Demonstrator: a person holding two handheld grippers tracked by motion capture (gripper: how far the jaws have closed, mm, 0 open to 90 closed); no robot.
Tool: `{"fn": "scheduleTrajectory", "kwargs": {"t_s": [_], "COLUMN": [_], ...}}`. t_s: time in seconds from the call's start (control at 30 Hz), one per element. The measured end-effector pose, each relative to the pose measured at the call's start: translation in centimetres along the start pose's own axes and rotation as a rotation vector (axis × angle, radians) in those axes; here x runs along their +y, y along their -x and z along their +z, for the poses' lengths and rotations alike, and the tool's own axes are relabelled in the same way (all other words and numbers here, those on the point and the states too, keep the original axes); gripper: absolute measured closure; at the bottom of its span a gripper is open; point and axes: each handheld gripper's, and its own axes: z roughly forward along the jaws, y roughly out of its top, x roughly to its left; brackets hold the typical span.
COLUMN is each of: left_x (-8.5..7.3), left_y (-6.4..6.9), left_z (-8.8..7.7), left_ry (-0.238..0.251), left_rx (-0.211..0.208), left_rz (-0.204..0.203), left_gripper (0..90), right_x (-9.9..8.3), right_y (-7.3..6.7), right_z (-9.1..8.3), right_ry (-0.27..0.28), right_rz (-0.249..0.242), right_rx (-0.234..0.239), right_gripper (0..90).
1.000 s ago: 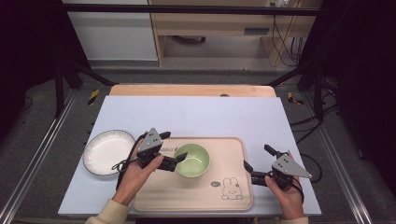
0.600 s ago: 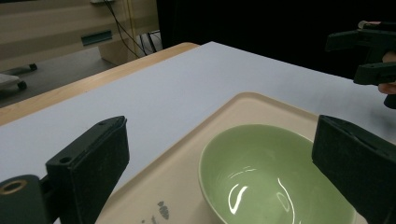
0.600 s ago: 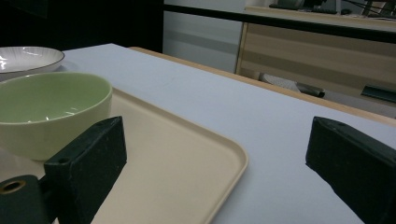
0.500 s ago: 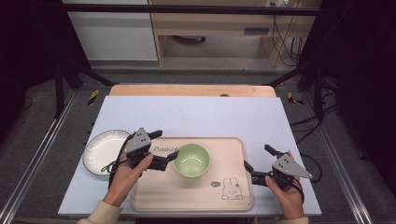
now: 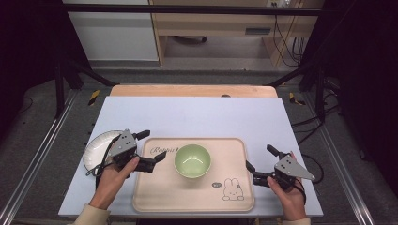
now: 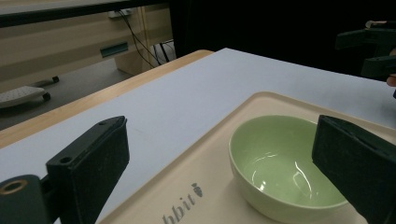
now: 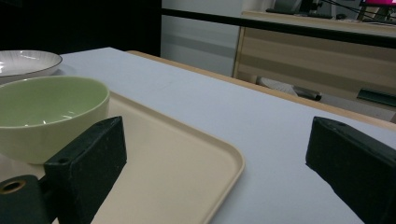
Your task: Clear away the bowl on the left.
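Observation:
A pale green bowl (image 5: 192,160) stands empty in the middle of a beige tray (image 5: 187,199) with a rabbit print. My left gripper (image 5: 152,146) hovers over the tray's left edge, open and empty, a short way left of the bowl. In the left gripper view the bowl (image 6: 280,172) lies ahead between the wide-apart jaws of the left gripper (image 6: 219,135), on the tray (image 6: 187,186). My right gripper (image 5: 259,157) is open at the tray's right edge, holding nothing. In the right gripper view the bowl (image 7: 46,112) sits left of the right gripper (image 7: 215,130), on the tray (image 7: 177,158).
A white plate (image 5: 96,147) lies on the light blue table cover (image 5: 197,117), left of the tray and partly under my left hand; it also appears as a white plate (image 7: 25,60) behind the bowl. Black frame posts stand at both sides.
My left gripper has drawn back leftward from the bowl's rim to the tray's left edge, leaving the bowl on the tray. The right gripper has stayed put.

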Motion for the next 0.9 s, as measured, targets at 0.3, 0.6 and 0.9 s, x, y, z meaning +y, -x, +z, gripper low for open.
{"fn": "scheduleTrajectory", "kwargs": {"t_s": [0.3,0.6,0.9], "left_x": [-0.2,-0.9,-1.9], "left_y": [-0.7,-1.5,-2.5], "left_z": [-1.4,-2.5,-3.4], "left_ry": [0.012,0.030,0.033], "left_rx": [0.029,0.058,0.089], "left_rz": [0.004,-0.011,-0.028], "left_gripper": [3.1,3.1,3.2], "right_x": [0.0,0.0,0.0], "right_y": [0.0,0.0,0.0], "right_z": [0.0,0.0,0.0], "right_ry": [0.000,-0.002,-0.001], "right_rz": [-0.002,-0.002,-0.003], "right_rx": [-0.003,-0.004,-0.004], "right_gripper": [5.4,5.3,5.4]}}
